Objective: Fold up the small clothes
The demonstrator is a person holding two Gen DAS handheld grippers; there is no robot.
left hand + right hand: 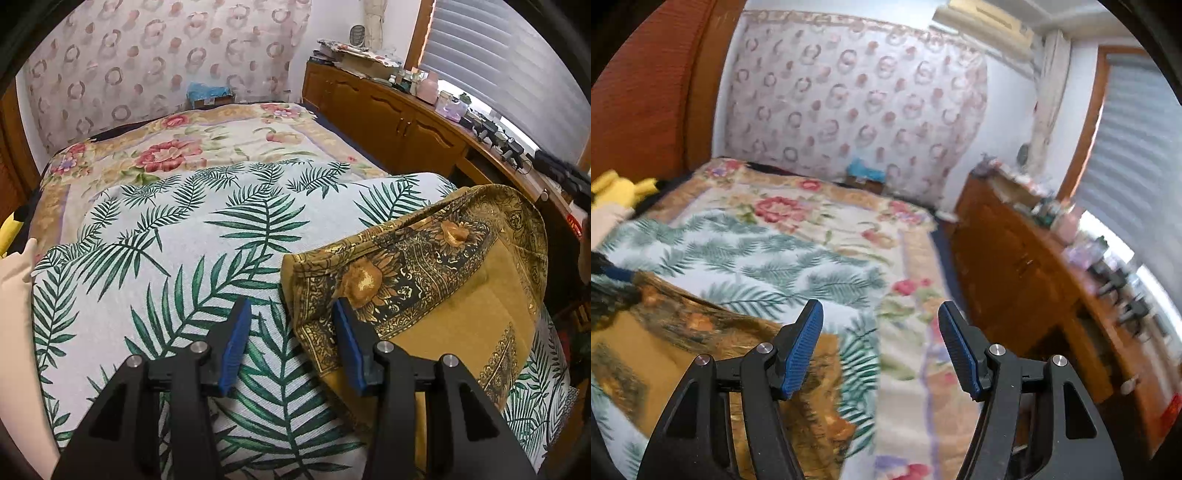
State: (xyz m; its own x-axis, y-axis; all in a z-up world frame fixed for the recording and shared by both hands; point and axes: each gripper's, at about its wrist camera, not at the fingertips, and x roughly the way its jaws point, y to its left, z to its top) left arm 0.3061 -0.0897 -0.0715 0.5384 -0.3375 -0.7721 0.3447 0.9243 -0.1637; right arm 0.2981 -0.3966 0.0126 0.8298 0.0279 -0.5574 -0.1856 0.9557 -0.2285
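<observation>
A mustard-gold cloth with a dark sunflower border point(436, 280) lies partly folded on the leaf-print blanket point(184, 258) at the right of the left wrist view. My left gripper point(291, 332) is open, its fingers just above the blanket at the cloth's left edge, holding nothing. In the right wrist view the same cloth point(665, 343) lies at lower left, blurred. My right gripper point(881, 339) is open and empty, above the blanket point(768, 258) to the right of the cloth.
A floral bedspread point(207, 144) covers the bed beyond the leaf blanket. A wooden cabinet point(399, 118) with clutter on top runs along the right side under a window blind. A yellow plush toy point(617, 188) lies at the bed's left. A patterned curtain point(155, 55) hangs behind.
</observation>
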